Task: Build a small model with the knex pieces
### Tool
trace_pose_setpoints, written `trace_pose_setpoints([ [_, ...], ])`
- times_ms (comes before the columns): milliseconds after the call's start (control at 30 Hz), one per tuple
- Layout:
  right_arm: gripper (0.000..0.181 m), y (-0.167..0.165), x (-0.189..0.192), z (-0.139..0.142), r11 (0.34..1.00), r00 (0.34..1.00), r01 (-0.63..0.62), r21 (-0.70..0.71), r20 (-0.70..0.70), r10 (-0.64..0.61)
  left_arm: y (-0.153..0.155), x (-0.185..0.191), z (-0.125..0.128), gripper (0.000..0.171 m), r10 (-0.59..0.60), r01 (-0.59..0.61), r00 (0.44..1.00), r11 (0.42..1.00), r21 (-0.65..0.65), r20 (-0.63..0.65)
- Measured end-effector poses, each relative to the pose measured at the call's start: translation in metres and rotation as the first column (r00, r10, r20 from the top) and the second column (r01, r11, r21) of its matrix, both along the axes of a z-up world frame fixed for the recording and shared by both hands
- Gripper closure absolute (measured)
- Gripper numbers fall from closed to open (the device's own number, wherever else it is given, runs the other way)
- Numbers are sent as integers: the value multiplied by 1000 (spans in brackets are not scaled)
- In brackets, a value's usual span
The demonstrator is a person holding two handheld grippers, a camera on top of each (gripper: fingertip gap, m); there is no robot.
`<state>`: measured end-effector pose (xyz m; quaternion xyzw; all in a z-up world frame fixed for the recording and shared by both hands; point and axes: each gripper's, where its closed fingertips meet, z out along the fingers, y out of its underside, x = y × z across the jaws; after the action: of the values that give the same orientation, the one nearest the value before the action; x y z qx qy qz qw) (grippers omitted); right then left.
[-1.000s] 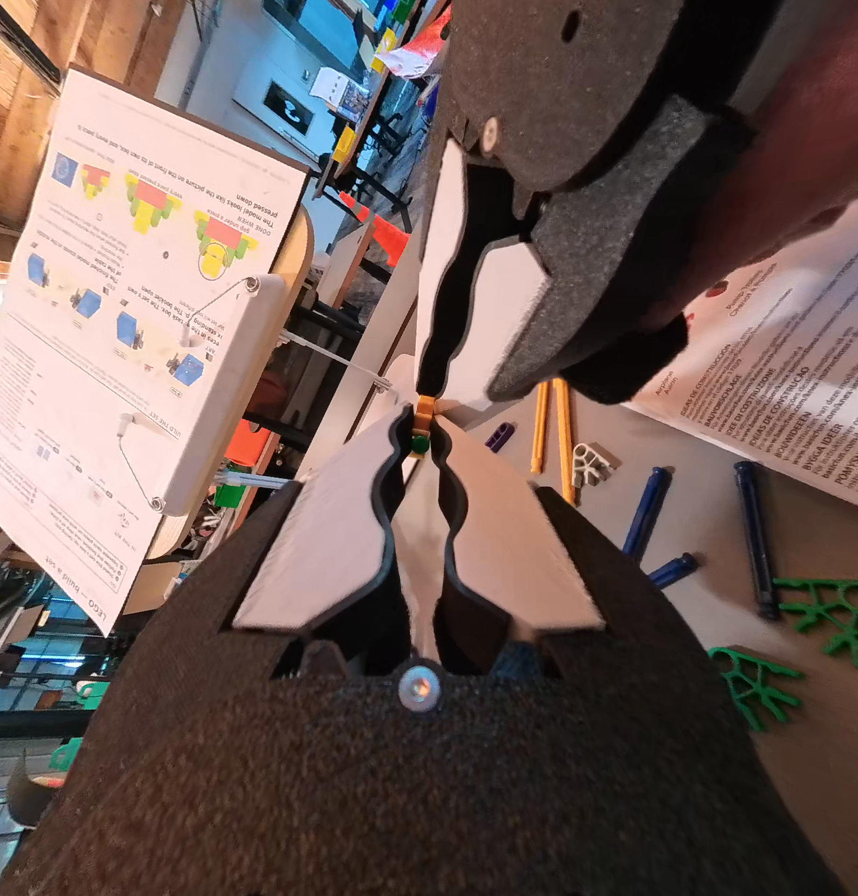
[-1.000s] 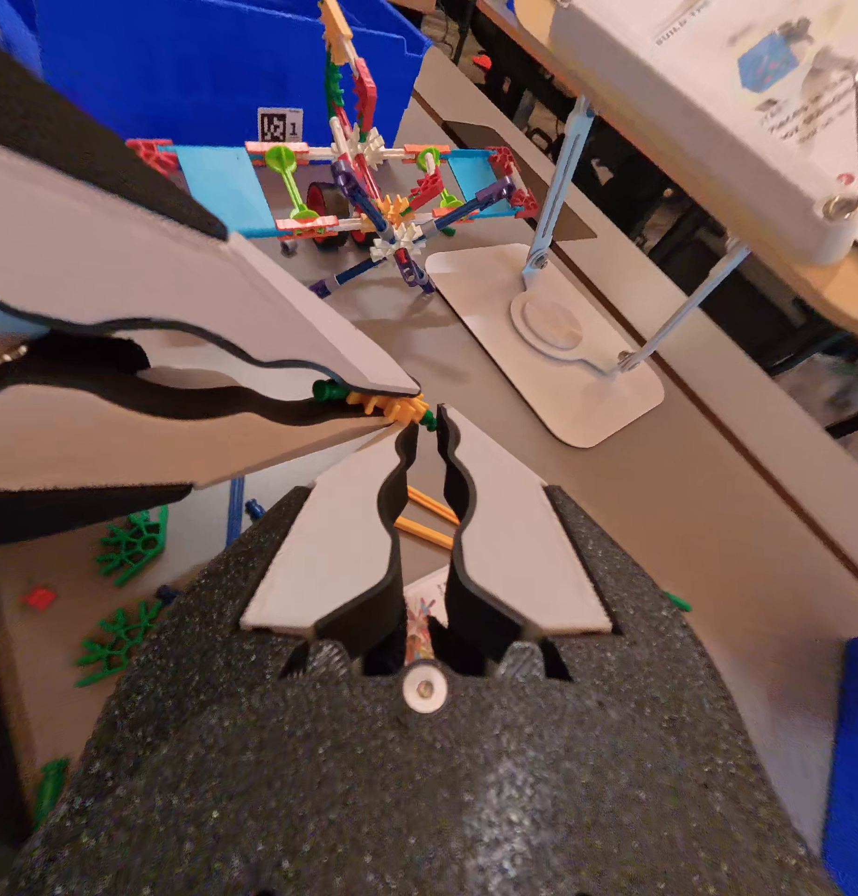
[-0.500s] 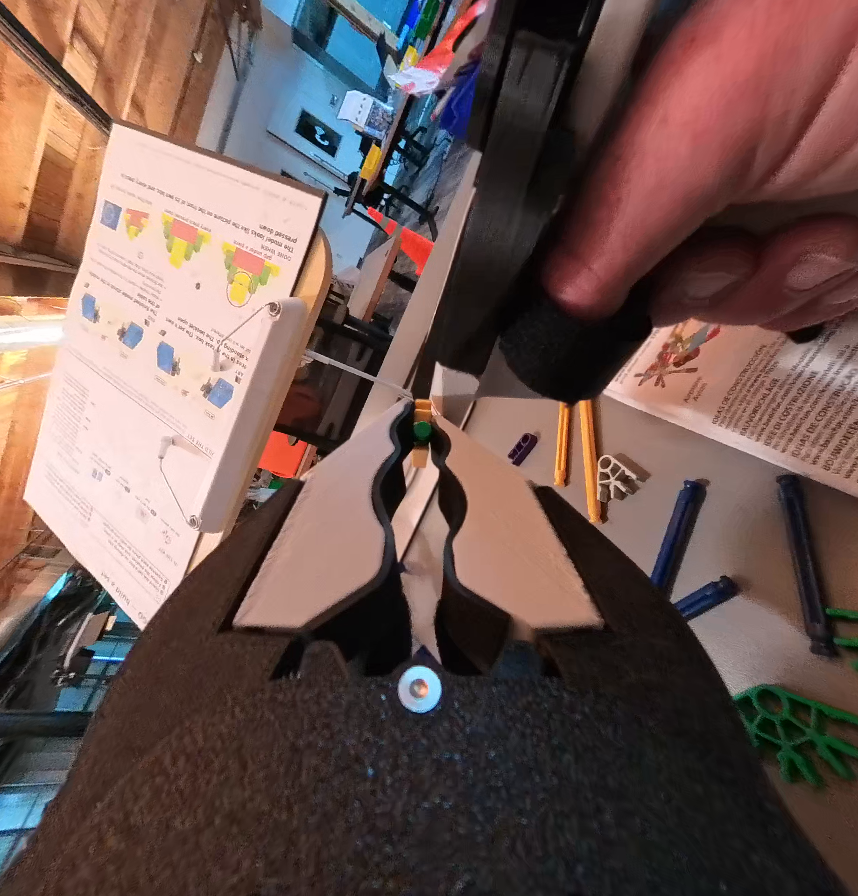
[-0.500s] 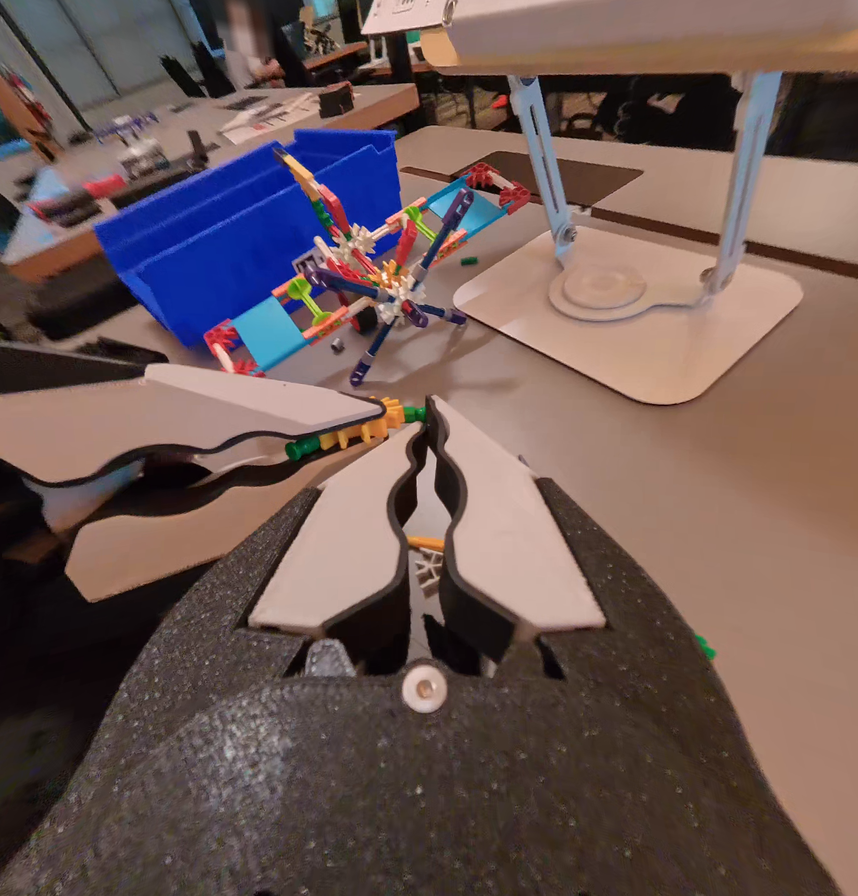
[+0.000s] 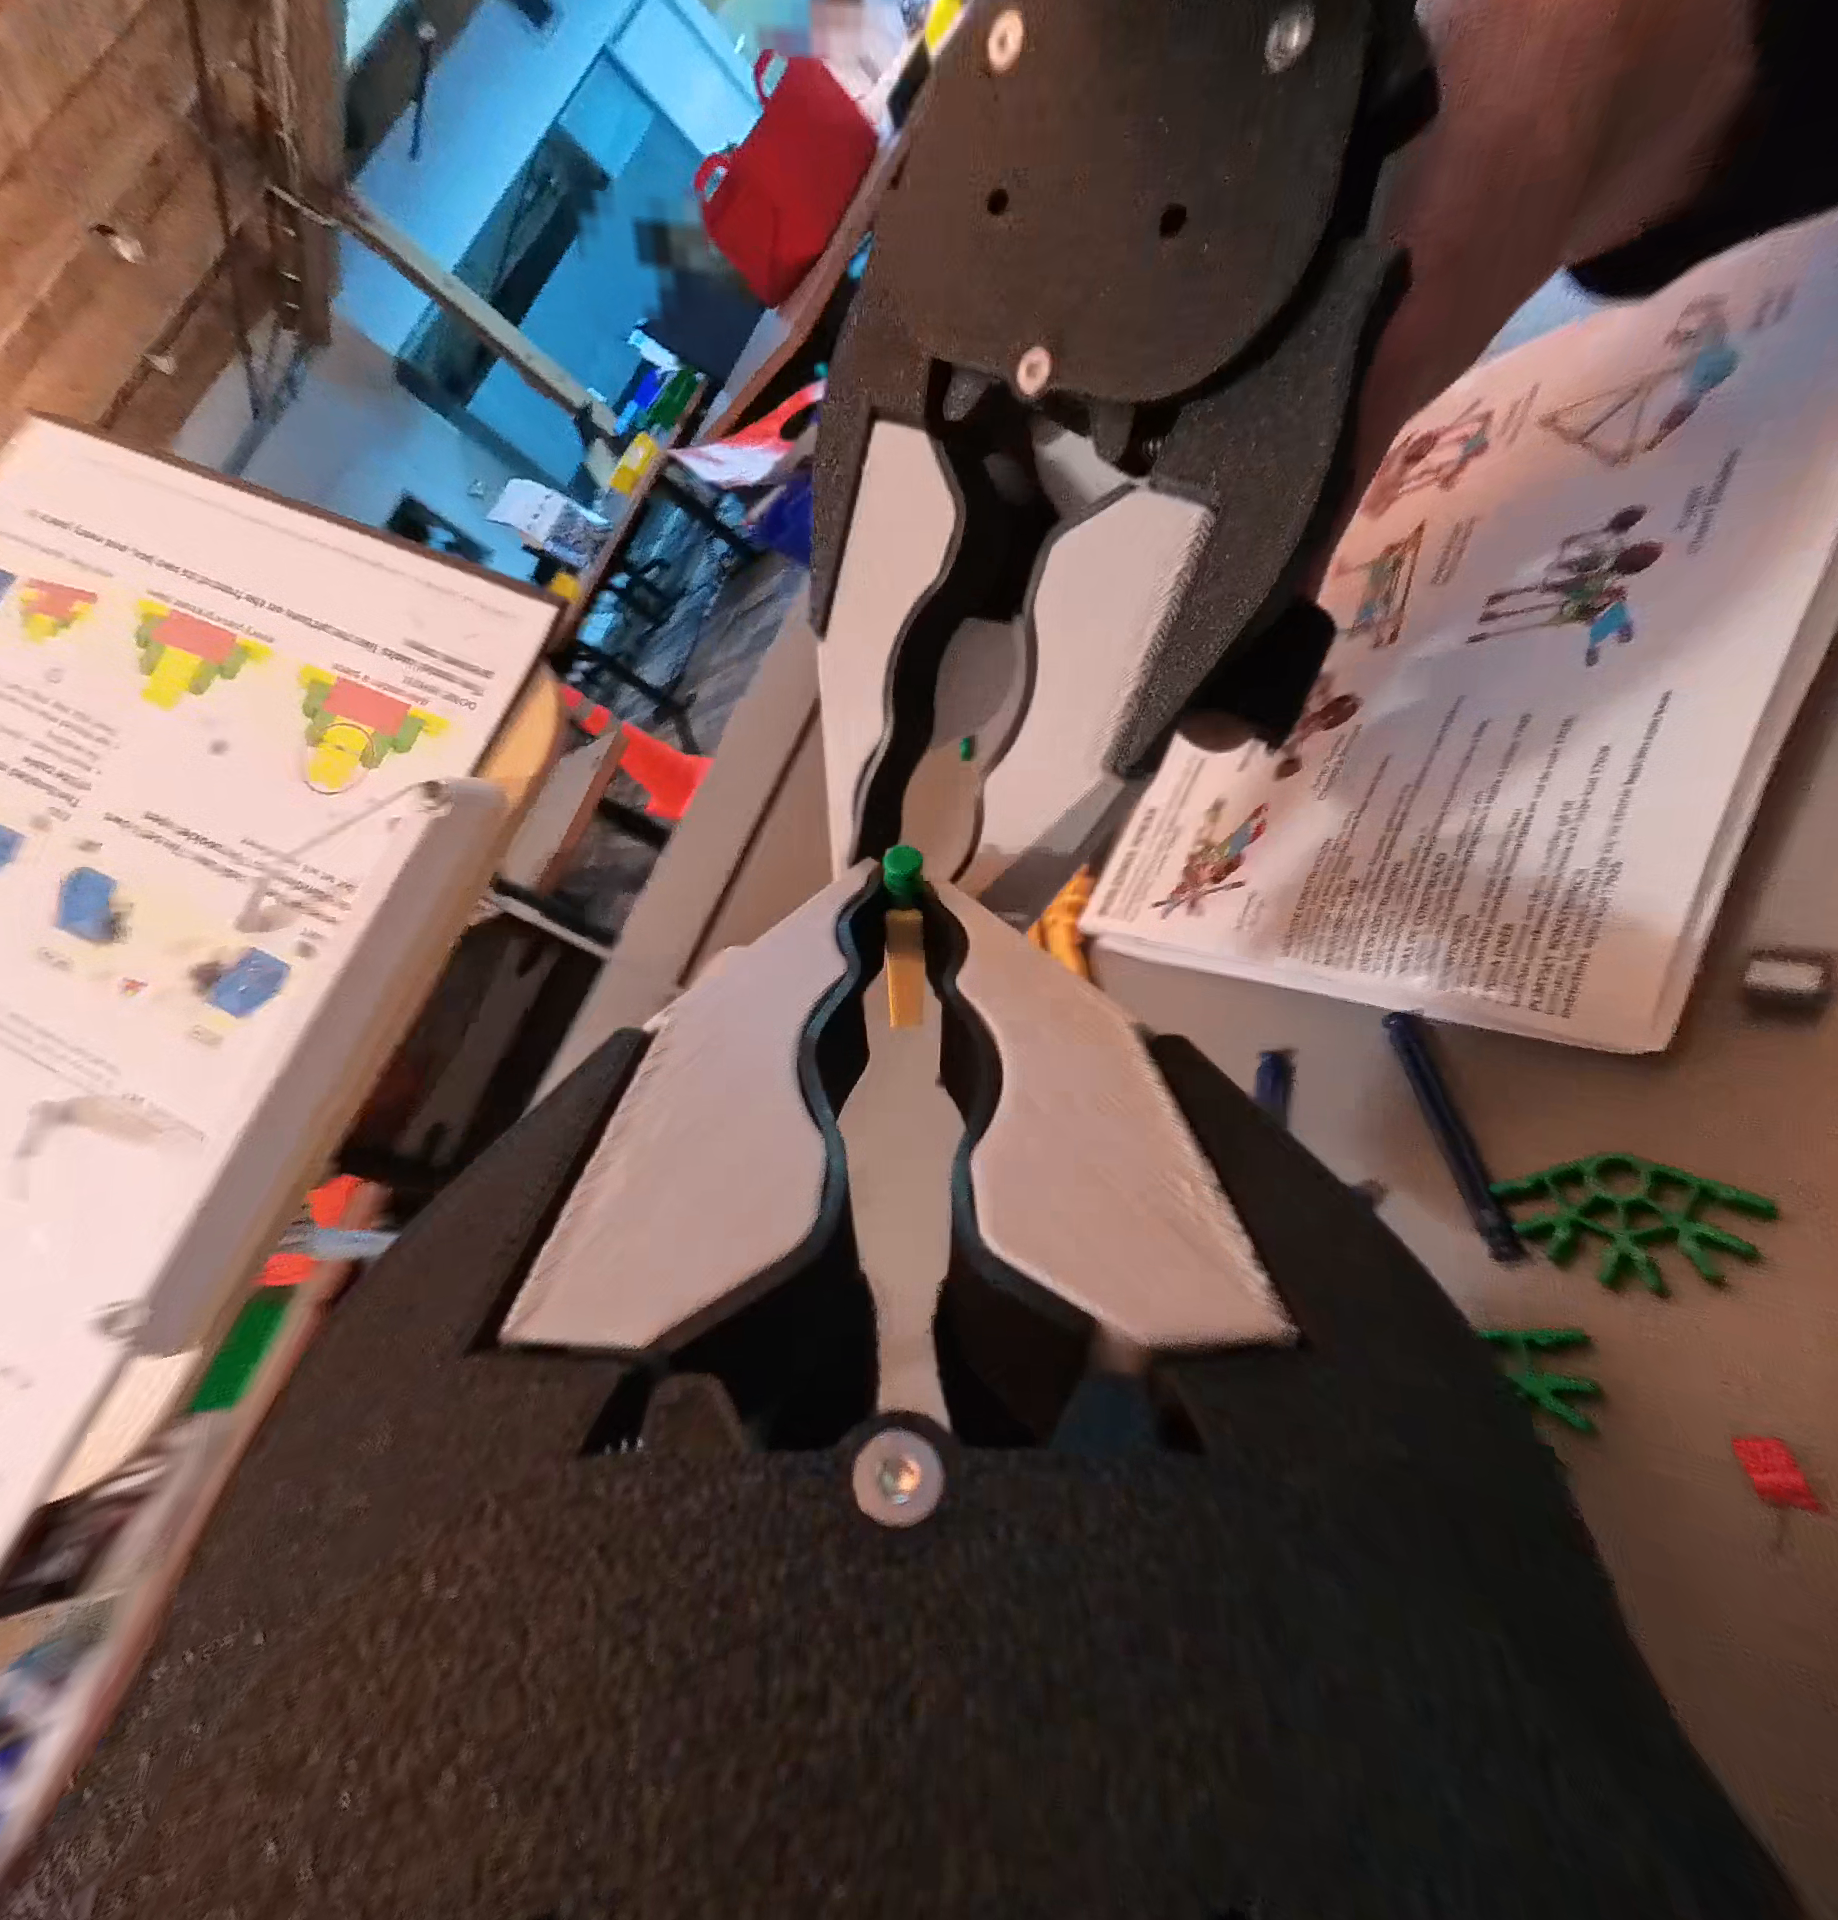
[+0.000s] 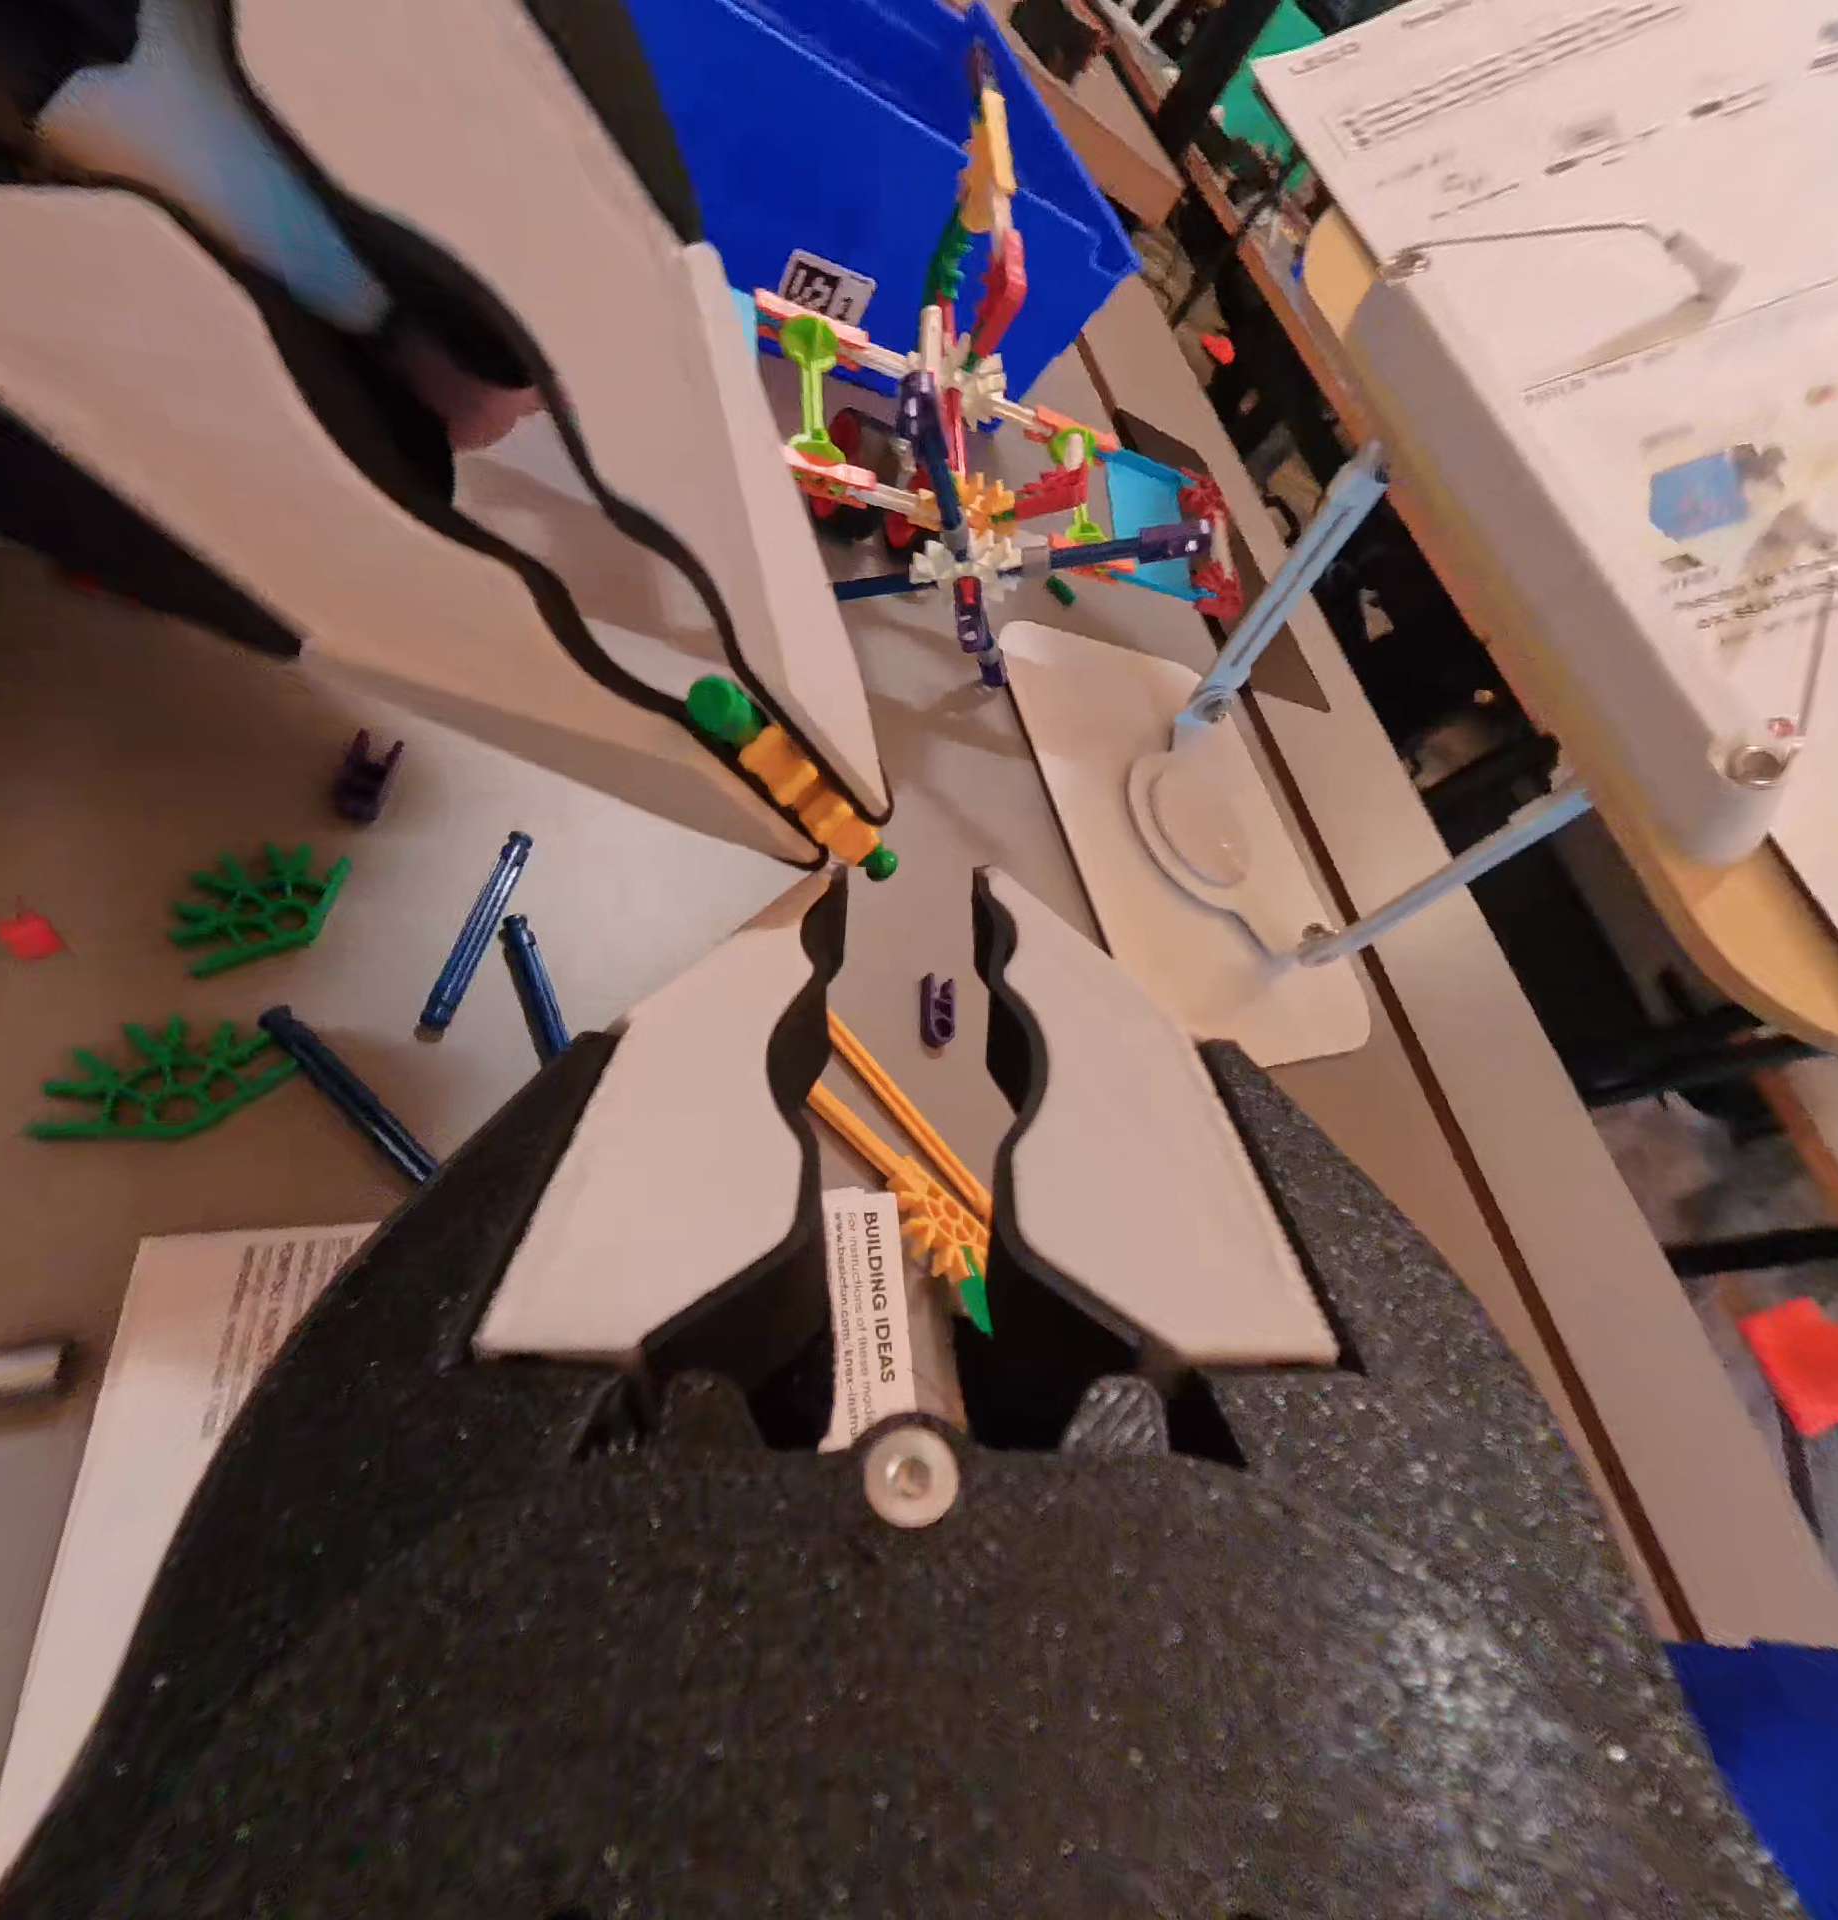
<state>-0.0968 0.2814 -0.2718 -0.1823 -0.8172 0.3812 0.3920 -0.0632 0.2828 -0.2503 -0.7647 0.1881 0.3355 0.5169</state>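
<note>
Left gripper [image 5: 902, 914] clamped green rod [image 6: 723, 710] with orange connector [image 6: 806, 795], axis along fingers; right gripper [image 6: 907, 891] gaped empty.

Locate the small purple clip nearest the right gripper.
In the right wrist view the purple clip lies on the table, seen between the open right gripper fingers, just right of the two orange rods.

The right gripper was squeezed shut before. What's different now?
The right gripper has opened; its fingers now stand apart, beside the green rod's tip. The left gripper stays shut on that green rod with its yellow connector. The colourful model and loose pieces on the table lie as before.
</note>
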Motion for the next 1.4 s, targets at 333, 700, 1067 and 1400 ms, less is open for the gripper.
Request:
trace_pose_setpoints([
  [333,172,-21,23,9,942,959,-155,-297,185,216,0,13,26,168,-314,184,798,940,288,515],
  [700,181,44,12,22,954,935,-31,-299,329,133,39,-13,41,167,-376,145,623,917,371,686],
  [1067,156,78,-20,-8,983,901,122,-135,431,-52,76,-51,2,167,-314,79,362,948,307,877],
  [1400,155,69,-18,15,920,899,100,-380,431,81,75,-40,16,166,-420,154,259,907,392,870],
])
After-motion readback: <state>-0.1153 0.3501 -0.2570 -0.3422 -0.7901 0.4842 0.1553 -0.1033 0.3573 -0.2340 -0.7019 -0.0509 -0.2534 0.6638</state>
